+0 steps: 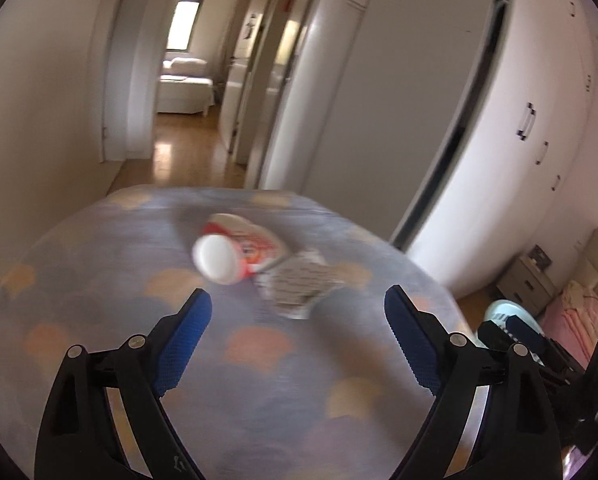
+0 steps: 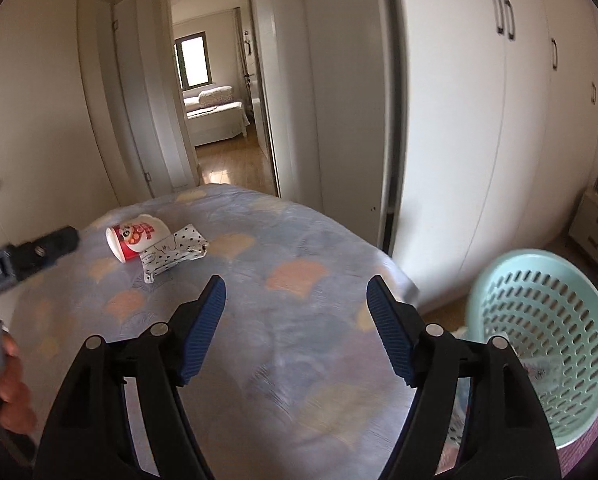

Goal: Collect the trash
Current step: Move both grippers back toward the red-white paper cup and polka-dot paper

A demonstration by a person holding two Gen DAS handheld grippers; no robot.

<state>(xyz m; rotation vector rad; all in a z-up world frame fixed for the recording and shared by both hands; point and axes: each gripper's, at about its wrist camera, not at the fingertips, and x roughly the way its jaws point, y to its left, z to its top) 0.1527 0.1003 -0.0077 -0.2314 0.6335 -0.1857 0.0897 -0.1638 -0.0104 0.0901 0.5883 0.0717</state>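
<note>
A red and white paper cup (image 1: 235, 254) lies on its side on the patterned table cover (image 1: 139, 272), with a crumpled white wrapper with black dots (image 1: 295, 284) touching it. My left gripper (image 1: 299, 308) is open and empty, just short of both. In the right wrist view the cup (image 2: 137, 240) and wrapper (image 2: 175, 254) lie far left, and my right gripper (image 2: 297, 292) is open and empty over the cover. The left gripper (image 2: 59, 240) shows at the left edge. A mint perforated basket (image 2: 547, 340) stands at the right, with something white inside.
White wardrobe doors (image 2: 479, 120) run along the right. A bedside cabinet (image 2: 595, 228) stands at the far right. An open doorway (image 2: 219, 120) behind the table leads to another room with a bed. The basket's rim (image 1: 503, 308) shows by the left gripper's right finger.
</note>
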